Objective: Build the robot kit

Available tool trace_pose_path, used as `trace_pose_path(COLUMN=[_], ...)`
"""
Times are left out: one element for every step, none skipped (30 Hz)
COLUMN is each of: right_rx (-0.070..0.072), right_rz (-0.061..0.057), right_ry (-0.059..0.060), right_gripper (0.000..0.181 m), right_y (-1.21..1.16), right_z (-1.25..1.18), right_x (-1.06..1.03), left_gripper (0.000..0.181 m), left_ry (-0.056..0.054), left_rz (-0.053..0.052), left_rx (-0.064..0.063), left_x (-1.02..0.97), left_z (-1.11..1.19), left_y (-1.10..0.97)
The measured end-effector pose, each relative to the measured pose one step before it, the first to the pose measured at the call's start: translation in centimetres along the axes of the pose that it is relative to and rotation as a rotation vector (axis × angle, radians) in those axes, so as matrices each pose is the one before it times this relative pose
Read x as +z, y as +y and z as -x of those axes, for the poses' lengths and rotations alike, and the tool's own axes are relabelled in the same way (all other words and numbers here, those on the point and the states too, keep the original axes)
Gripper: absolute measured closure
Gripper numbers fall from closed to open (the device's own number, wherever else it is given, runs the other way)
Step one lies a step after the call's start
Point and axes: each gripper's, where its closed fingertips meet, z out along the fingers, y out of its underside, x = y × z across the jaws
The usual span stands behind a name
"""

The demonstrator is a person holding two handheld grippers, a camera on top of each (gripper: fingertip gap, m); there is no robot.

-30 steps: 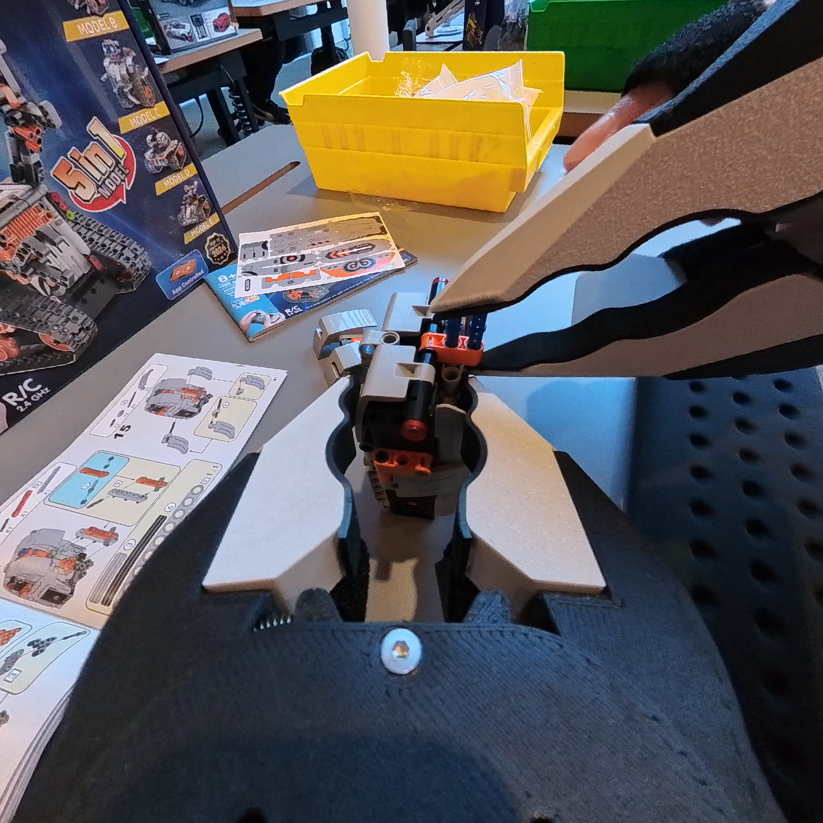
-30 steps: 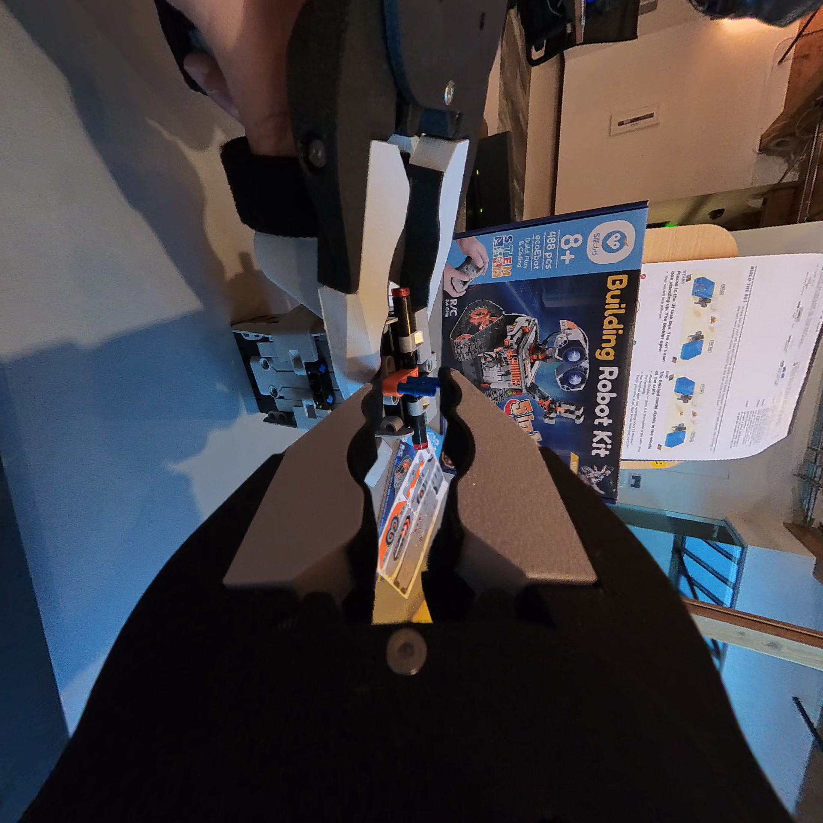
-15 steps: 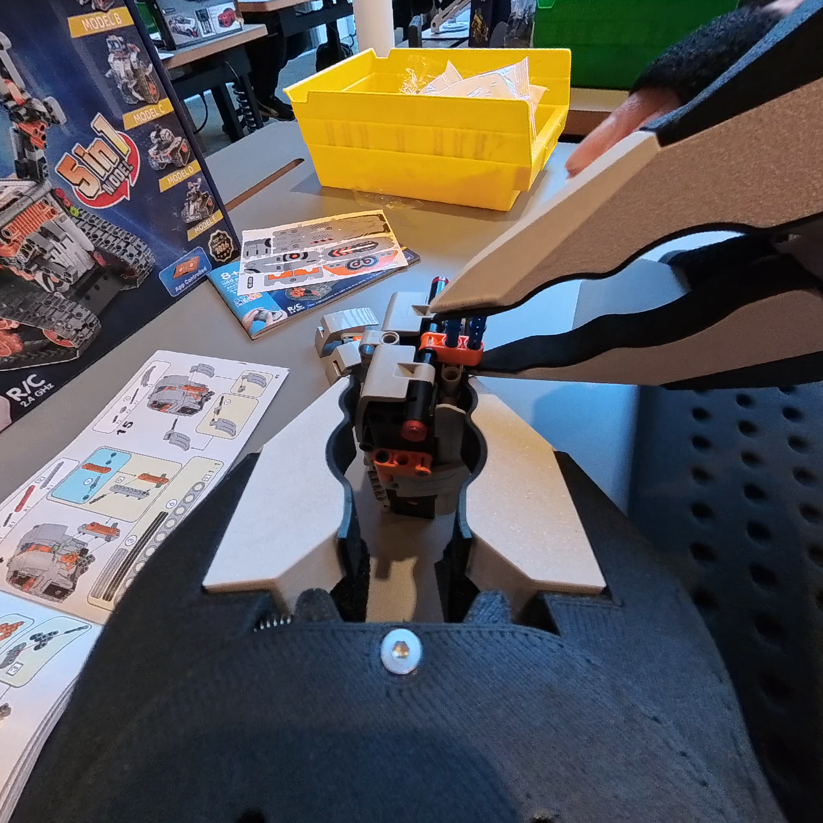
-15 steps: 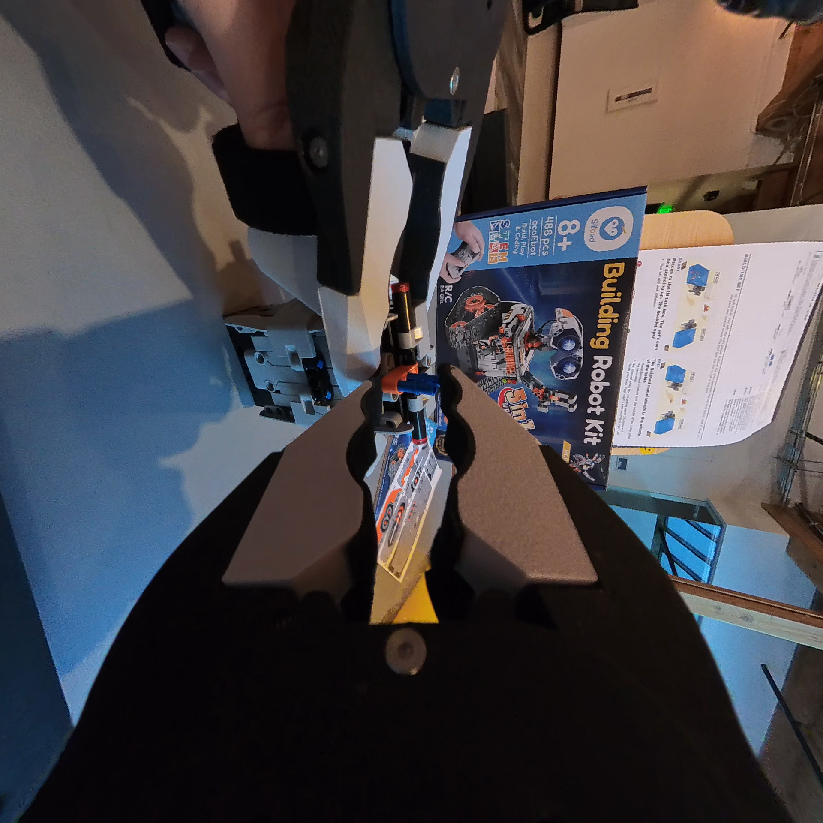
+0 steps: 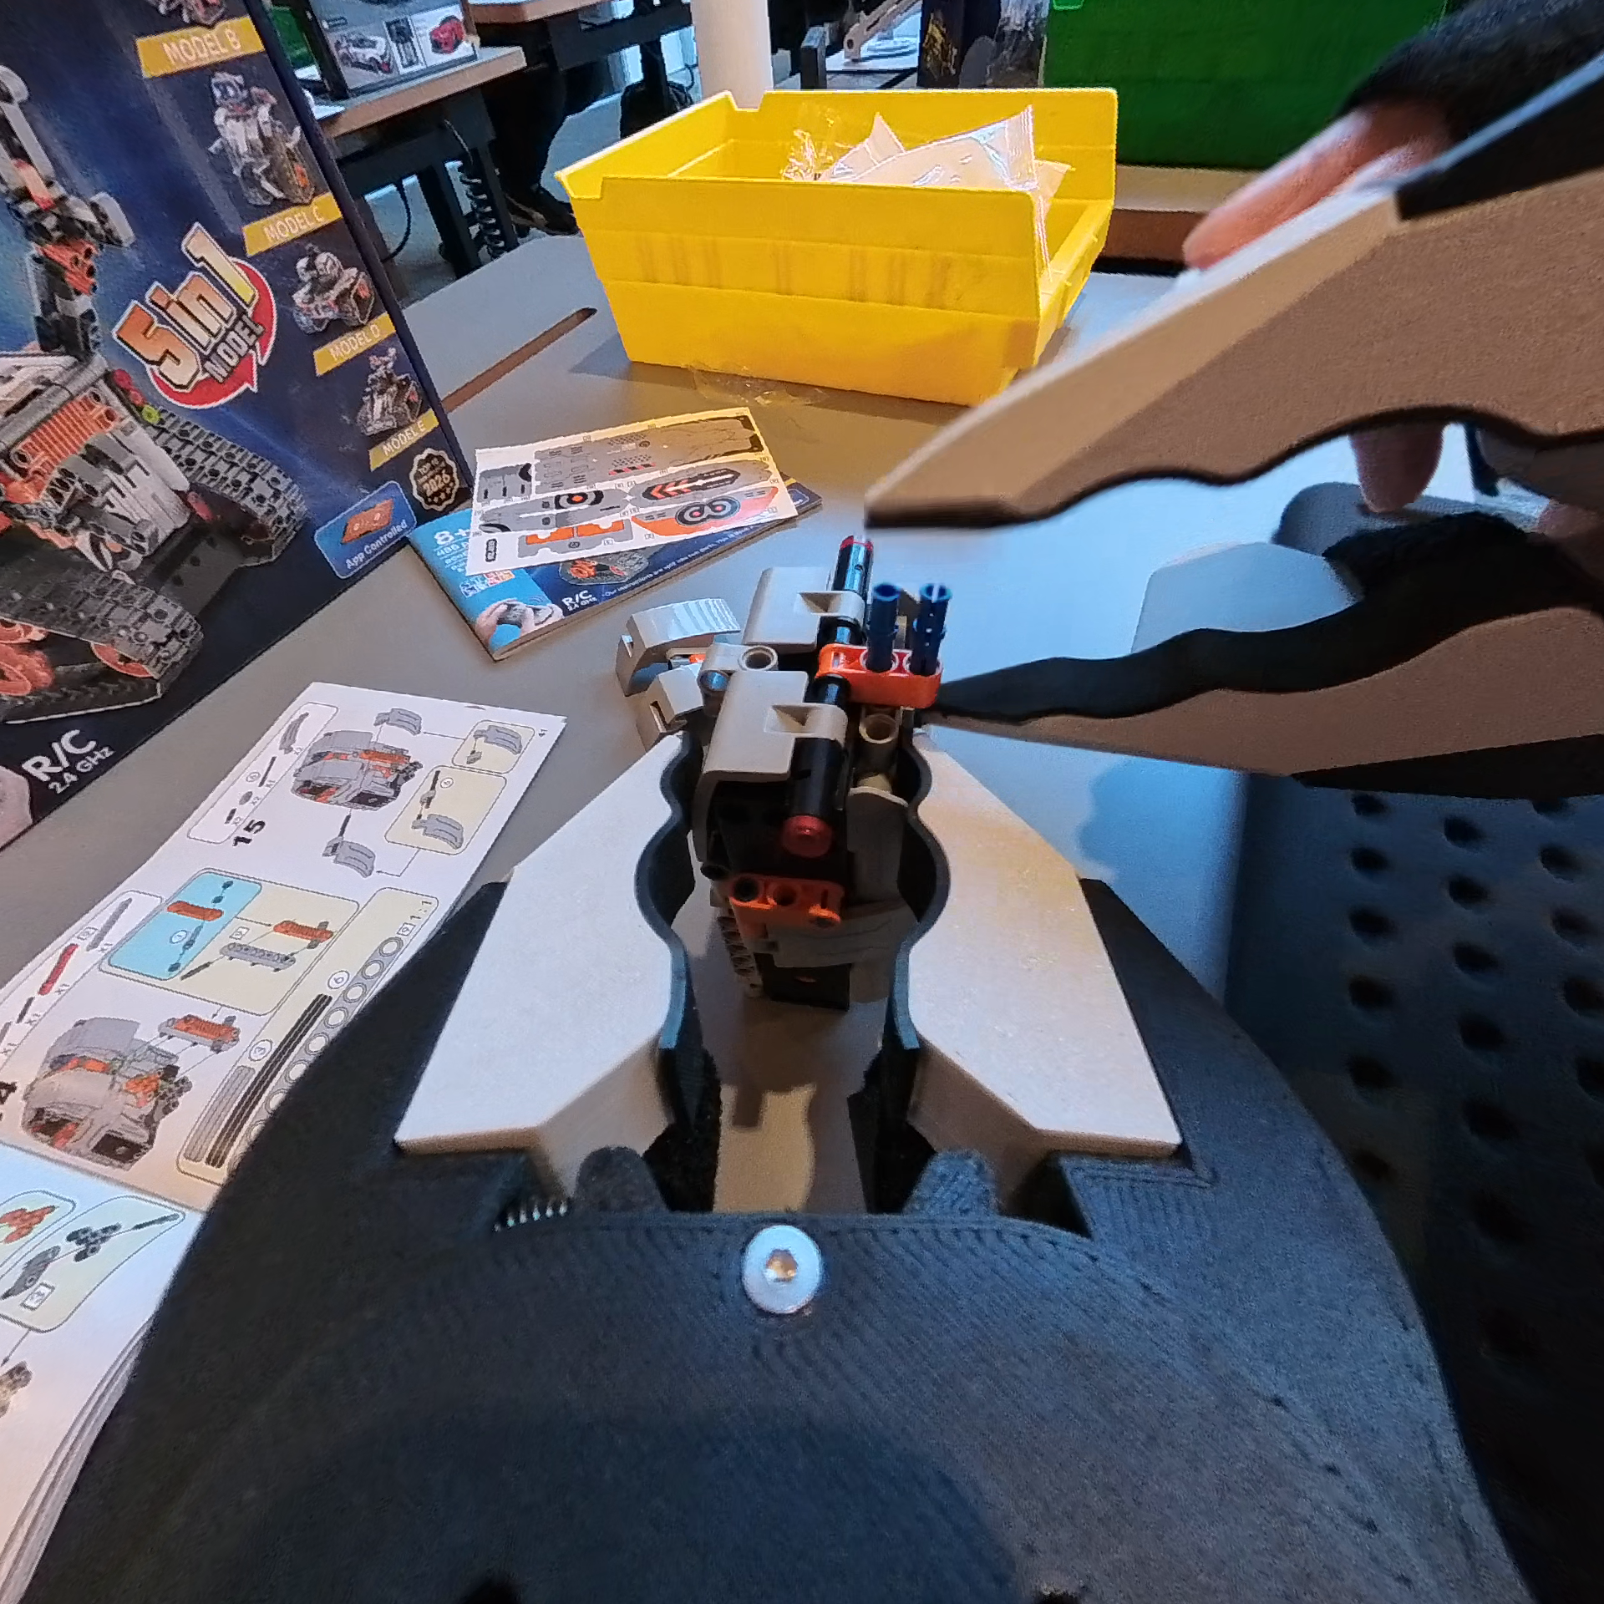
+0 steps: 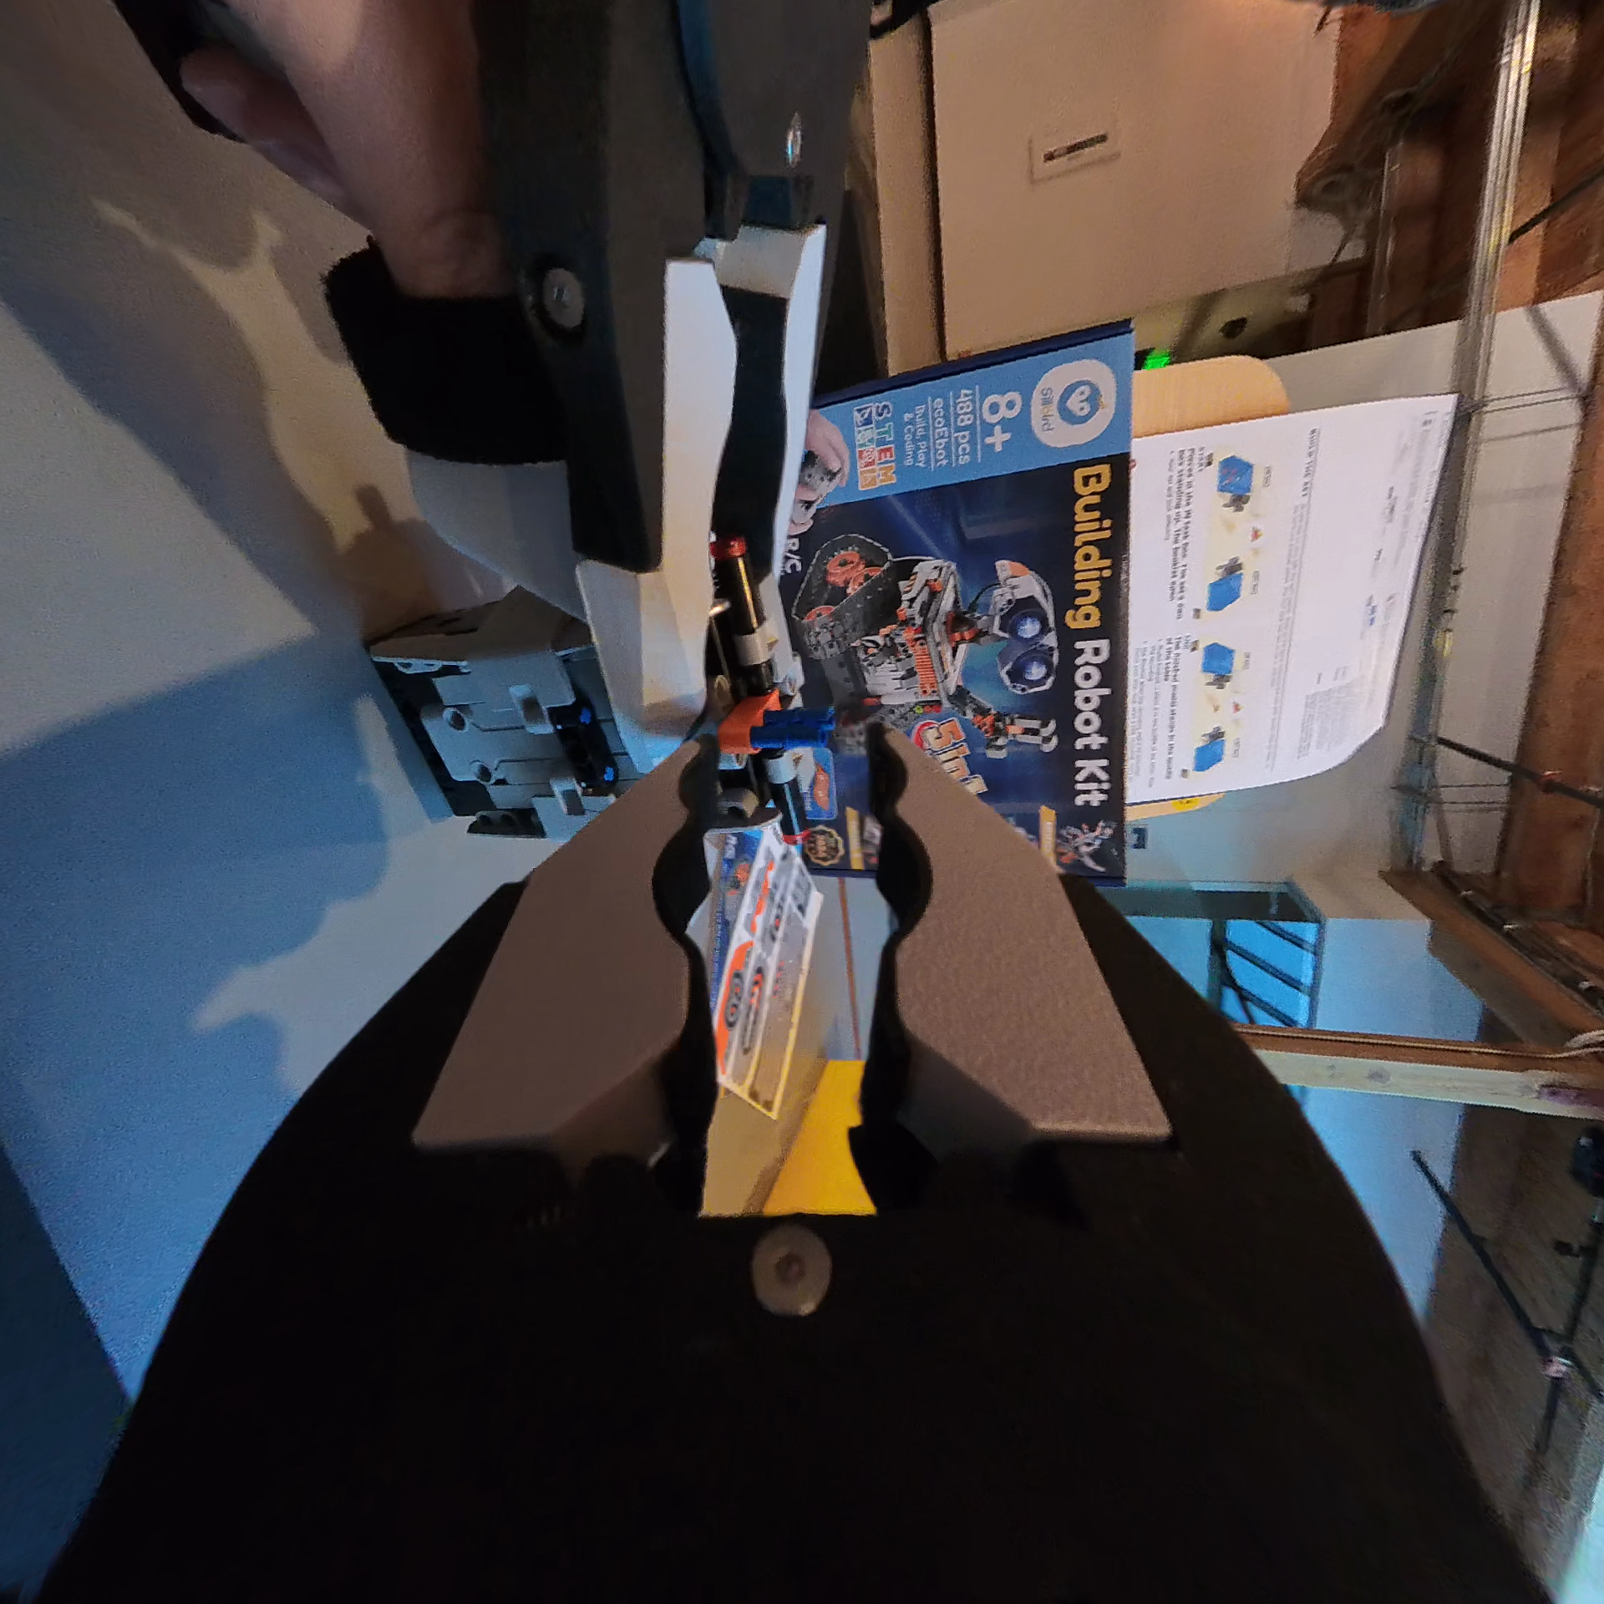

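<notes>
Our left hand-held gripper (image 5: pixel 794 785) clamped the grey-and-black brick-built plastic assembly (image 5: pixel 785 781) just above the grey desk (image 5: pixel 538 364), long axis pointing away. Our right hand-held gripper (image 5: pixel 903 608) came from its right, jaws parted around the orange beam with blue pins (image 5: pixel 881 664).

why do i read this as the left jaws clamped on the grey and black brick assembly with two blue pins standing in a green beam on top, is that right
Nearly. The left gripper is shut on the brick assembly, and two blue pins do stand on top, but the beam holding them is orange, not green. The left wrist view shows it clearly.
</notes>
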Motion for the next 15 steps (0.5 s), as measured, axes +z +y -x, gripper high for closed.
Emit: trace_pose_path(right_rx=[-0.0227,-0.0301,-0.029,-0.0244,-0.0065,0.0108,0.0099,-0.0011,-0.0104,-0.0045,0.0028,0.0035,0.0048,0.0083,0.0039], right_rz=[0.0048,0.0014,-0.001,-0.0017,-0.0023,0.0,0.0016,0.0022,0.0008,-0.0007,-0.0025,-0.0012,0.0026,0.0022,-0.0003], right_ry=[0.0144,0.0024,-0.0048,-0.0092,-0.0022,-0.0003,-0.0006,0.0019,0.0042,0.005,0.0019,-0.0021,-0.0006,-0.003,-0.0036], right_gripper=[0.14,0.14,0.143,0.149,0.151,0.152,0.152,0.152,0.152,0.152,0.152,0.152,0.151,0.151,0.151], right_y=[-0.015,-0.041,-0.042,-0.033,-0.05,-0.014,0.008,-0.008,-0.021,0.005,0.004,0.002,0.036,0.024,0.009], right_z=[-0.16,0.068,0.223,0.286,0.106,-0.01,-0.001,-0.004,-0.002,0.005,0.02,0.001,-0.048,-0.007,0.034], right_x=[0.061,0.073,0.087,0.071,0.035,0.026,0.018,0.007,-0.009,-0.007,-0.022,-0.033,-0.031,-0.002,0.004], left_gripper=[0.137,0.137,0.137,0.137,0.137,0.137,0.137,0.137,0.137,0.137,0.137,0.137,0.137,0.137,0.137], left_ry=[0.0002,0.0004,-0.0005,-0.0013,0.0001,0.001,0.0004,-0.0002,-0.0001,0.0002,0.0006,0.0009,-0.0005,-0.0009,0.0004], left_rz=[0.0004,0.001,0.0013,0.0001,-0.0002,-0.0002,0.0,0.0003,0.0004,0.0,0.0004,0.0016,0.0016,-0.0001,0.0001], left_rx=[-0.0004,-0.0008,0.0006,-0.002,-0.0043,-0.0027,-0.0017,0.0005,0.0016,-0.0006,0.002,0.0056,0.0046,-0.0008,-0.0009], left_x=[0.013,-0.001,-0.009,-0.01,-0.017,-0.02,0.001,-0.002,0.006,0.0,0.006,-0.006,0.013,0.01,-0.001], left_z=[-0.004,0.0,0.001,0.024,0.028,0.018,0.012,0.006,-0.008,-0.007,-0.014,-0.043,-0.019,-0.013,0.009], left_y=[-0.011,0.002,0.017,0.006,0.008,-0.002,0.001,0.005,0.001,0.0,0.001,0.005,-0.002,-0.007,0.003])
